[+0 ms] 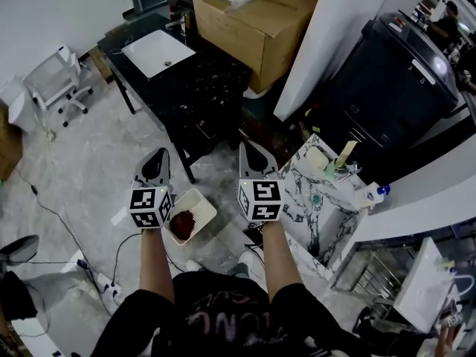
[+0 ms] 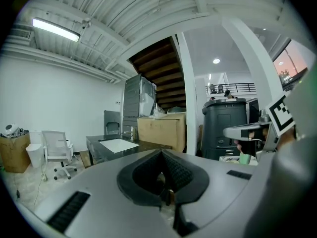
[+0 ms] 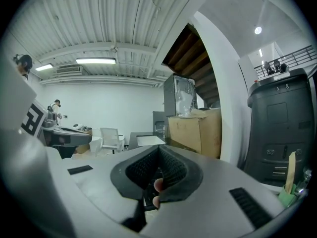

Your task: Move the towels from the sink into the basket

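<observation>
Pale marbled floor point(image 1: 82, 177) runs under a black table point(image 1: 201, 88). Behind the table stands a large cardboard box point(image 1: 256, 21), next to a white pillar point(image 1: 327, 43); a dark cabinet point(image 1: 394, 88) stands past the pillar. 1 white chair point(image 1: 56, 80) sits near the white wall point(image 2: 59, 98). 1 strip light point(image 2: 55, 29) glows under the ribbed ceiling point(image 3: 99, 19).

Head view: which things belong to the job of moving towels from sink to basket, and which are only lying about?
For the job: sink, basket, red towel inside it, left gripper, right gripper, both shut and empty.
Lying about: box, chair, black bin, bottle, cup.
</observation>
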A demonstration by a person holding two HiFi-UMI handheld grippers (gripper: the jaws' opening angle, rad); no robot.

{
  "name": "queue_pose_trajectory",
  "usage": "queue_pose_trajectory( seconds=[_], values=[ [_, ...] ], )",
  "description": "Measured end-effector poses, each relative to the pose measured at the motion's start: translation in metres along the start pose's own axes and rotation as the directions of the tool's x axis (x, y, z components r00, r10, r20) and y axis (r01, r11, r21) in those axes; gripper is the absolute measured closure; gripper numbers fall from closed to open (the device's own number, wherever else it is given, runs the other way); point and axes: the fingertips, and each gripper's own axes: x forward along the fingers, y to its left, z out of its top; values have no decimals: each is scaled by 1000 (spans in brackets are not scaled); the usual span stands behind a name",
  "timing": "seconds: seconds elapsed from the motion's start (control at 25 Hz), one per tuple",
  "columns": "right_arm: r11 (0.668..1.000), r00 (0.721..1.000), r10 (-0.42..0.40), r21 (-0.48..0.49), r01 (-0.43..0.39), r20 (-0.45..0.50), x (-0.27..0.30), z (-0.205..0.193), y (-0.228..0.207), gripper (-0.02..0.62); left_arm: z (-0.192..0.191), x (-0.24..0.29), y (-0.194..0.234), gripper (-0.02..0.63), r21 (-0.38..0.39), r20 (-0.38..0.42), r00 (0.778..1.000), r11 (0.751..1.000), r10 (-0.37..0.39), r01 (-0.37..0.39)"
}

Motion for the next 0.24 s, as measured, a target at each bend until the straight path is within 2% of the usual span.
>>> queue_pose_trajectory(
  seconds=[0.24],
  values=[
    [1000, 1000, -9, -1, 9, 4, 0, 3, -2, 581, 2, 0, -2, 589, 14, -5, 1000, 1000, -6, 6]
  ],
)
